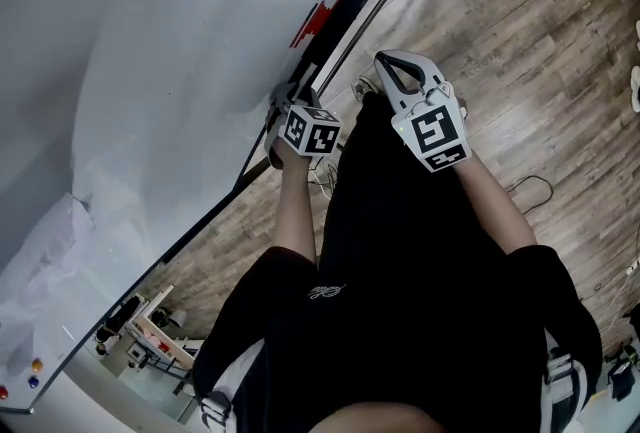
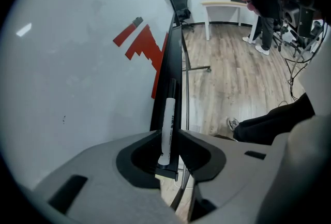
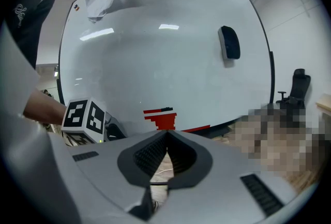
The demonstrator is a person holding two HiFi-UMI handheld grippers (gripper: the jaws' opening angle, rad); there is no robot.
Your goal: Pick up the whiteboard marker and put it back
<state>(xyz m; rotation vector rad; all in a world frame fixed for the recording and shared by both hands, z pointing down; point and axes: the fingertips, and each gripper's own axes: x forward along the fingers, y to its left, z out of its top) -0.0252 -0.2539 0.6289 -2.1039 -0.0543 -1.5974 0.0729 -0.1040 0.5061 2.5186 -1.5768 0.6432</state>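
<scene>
The left gripper (image 2: 168, 134) is clenched on the whiteboard marker (image 2: 167, 117): both jaws press the white barrel near its lower end. The marker lies in line with the black tray (image 2: 174, 57) along the lower edge of the whiteboard (image 2: 77, 73), its black cap pointing along the tray; contact with the tray cannot be confirmed. The right gripper (image 3: 166, 135) is held off the whiteboard, jaws fully together with nothing between them. A red stepped drawing (image 2: 142, 44) sits on the whiteboard just above the tray.
</scene>
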